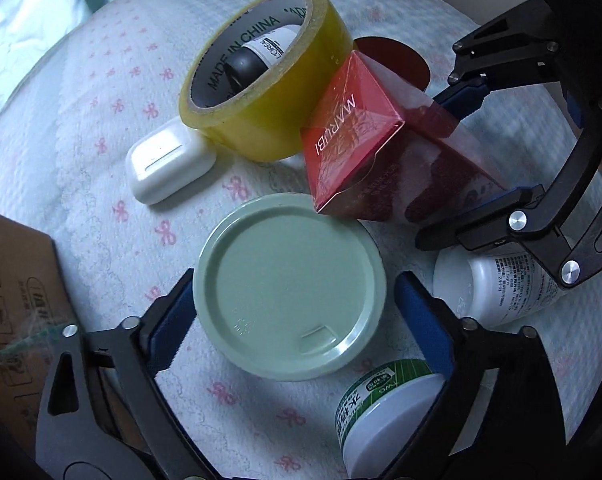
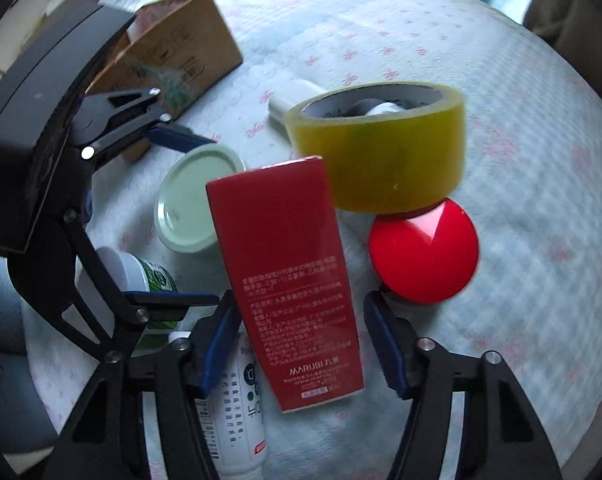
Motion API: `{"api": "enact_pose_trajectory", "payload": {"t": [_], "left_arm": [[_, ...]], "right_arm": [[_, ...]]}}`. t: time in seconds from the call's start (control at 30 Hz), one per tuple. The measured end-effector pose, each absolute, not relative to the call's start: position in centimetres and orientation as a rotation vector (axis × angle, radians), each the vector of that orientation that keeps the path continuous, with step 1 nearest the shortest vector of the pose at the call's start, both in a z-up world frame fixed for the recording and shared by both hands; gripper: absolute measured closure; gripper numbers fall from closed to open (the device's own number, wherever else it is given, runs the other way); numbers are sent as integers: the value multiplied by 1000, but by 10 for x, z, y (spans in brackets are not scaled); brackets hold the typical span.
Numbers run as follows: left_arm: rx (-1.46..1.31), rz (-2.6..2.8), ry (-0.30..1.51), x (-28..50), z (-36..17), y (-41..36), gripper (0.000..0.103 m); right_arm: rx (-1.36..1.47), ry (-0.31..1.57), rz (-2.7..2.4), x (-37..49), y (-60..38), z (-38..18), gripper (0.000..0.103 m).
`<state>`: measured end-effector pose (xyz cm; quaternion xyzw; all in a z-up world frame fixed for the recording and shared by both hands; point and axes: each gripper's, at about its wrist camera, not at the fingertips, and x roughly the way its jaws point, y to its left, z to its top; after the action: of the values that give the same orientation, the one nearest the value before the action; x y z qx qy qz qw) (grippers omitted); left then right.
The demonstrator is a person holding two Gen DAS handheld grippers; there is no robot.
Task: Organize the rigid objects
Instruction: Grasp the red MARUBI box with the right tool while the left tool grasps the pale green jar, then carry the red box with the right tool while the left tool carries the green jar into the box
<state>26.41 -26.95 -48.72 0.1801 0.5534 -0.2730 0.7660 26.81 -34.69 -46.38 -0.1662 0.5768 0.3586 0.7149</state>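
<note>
Task at an early stage: nothing appears sorted. Left hand-held gripper (image 1: 293, 316) stands apart around the green lid (image 1: 289, 288); right hand-held gripper (image 2: 301, 340) stands apart astride the red box (image 2: 289, 280). Tape roll (image 1: 261, 76), earbud case (image 1: 169, 170) and bottles remain clustered on the cloth-covered table (image 1: 101, 100); cardboard box (image 2: 173, 52) nearby.

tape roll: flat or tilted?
Tilted. The tape roll leans with one edge propped on the red disc, over a small bottle.
</note>
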Motion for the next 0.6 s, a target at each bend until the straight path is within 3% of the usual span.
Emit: {"api": "enact_pose_trajectory", "payload": {"t": [0.17,0.6], "left_arm": [[395,-573,1180,267,-489,-266,35],[377,-553,1169,272,-467,-253,36]], "right_arm": [[-423,1270,837,271,-337,-466,63],[-382,1214,728,253,-348,-442,64]]}}
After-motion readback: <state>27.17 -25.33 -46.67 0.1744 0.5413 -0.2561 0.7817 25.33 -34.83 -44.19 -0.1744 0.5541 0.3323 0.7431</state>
